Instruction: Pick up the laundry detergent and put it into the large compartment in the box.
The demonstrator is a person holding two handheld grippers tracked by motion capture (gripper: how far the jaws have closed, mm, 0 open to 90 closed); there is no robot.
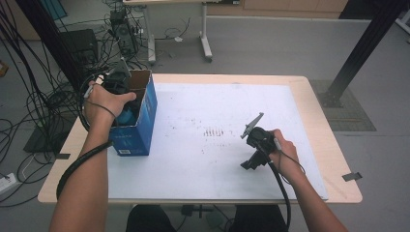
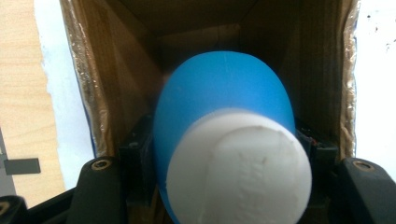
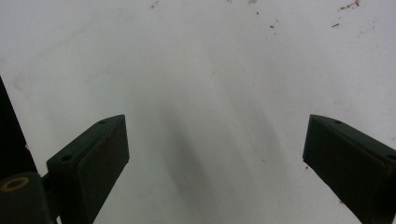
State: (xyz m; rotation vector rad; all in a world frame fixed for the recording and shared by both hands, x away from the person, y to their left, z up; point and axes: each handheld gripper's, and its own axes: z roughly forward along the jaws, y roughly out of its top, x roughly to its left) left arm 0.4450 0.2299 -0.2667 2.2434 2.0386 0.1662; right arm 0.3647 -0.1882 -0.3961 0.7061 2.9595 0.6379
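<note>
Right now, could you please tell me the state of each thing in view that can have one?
Blue bottle: white cap on, held over the box's open top.
Cardboard box: upright, top open.
Left tool: shut on the blue bottle.
Right tool: open, holding nothing, above the white sheet.

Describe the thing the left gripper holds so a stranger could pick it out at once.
Start at the blue cardboard box on the table's left edge, its top open. In its mouth the left gripper clamps a bottle. Its blue rounded body and white cap stand out against the box's brown inside.
</note>
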